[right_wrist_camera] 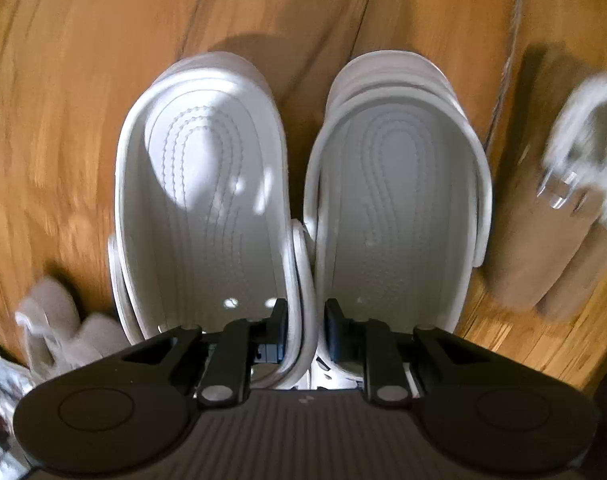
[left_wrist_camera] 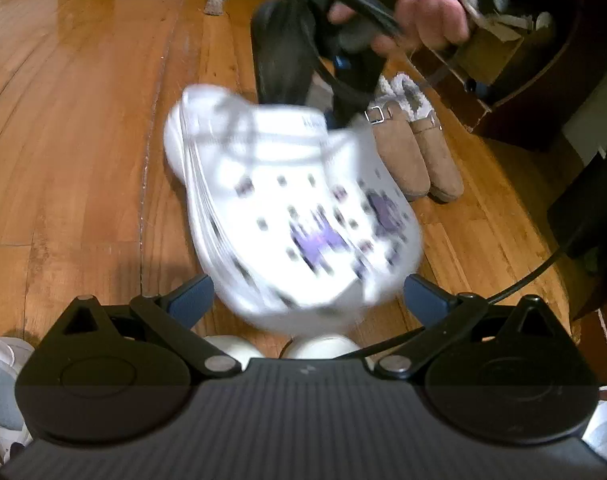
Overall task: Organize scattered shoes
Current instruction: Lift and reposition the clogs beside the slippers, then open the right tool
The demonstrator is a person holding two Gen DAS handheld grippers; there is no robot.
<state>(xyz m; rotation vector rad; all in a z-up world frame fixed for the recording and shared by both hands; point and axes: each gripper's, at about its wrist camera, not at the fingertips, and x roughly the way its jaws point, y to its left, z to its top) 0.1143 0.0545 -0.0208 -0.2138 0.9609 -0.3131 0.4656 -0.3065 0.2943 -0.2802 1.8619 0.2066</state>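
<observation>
Two white clogs (right_wrist_camera: pixel 299 216) hang side by side over the wooden floor (right_wrist_camera: pixel 63 120), their touching inner walls pinched by the right gripper (right_wrist_camera: pixel 305 330). At three o'clock stand two tan slippers (right_wrist_camera: pixel 543 248). The left gripper (left_wrist_camera: pixel 307 300) is spread, holding nothing.

**Shoe layout, floor level**

Two clogs (right_wrist_camera: pixel 295 216) hang side by side, inner walls touching, pinched in the right gripper (right_wrist_camera: pixel 305 332) above the floor (right_wrist_camera: pixel 63 80). Slipper pair (left_wrist_camera: pixel 415 152) stands just right of them. Left gripper (left_wrist_camera: pixel 307 300) sits before the clogs.
</observation>
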